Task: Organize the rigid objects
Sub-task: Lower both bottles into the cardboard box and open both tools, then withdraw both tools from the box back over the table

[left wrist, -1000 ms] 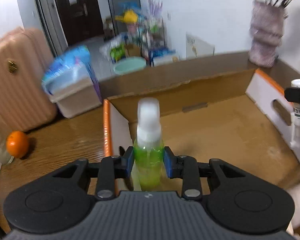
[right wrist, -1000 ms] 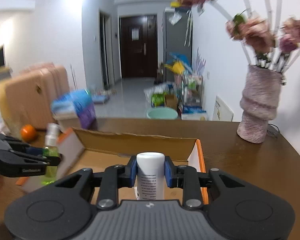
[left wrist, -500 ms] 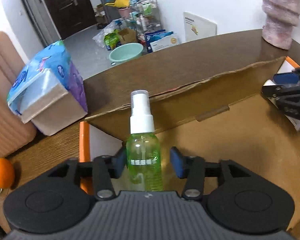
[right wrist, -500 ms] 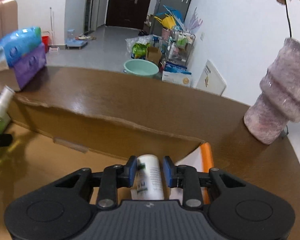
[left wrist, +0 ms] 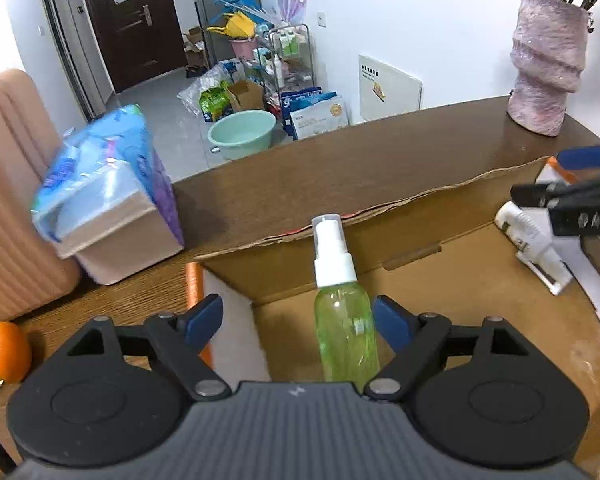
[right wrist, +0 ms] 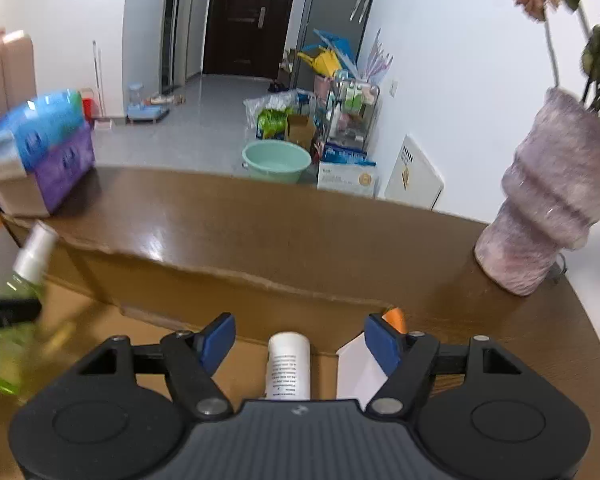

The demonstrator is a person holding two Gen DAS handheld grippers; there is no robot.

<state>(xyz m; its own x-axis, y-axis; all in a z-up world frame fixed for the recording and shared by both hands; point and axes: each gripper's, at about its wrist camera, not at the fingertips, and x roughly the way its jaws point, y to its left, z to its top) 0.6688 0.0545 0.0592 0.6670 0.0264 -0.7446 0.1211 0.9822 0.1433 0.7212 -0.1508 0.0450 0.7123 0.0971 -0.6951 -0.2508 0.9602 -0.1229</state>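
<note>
Cardboard box sits on a brown wooden table. Left gripper gapes around a green spray bottle; right gripper gapes around a white bottle.

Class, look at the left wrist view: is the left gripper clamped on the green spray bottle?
No: the left gripper is open, its blue pads clear of the green spray bottle.
</note>
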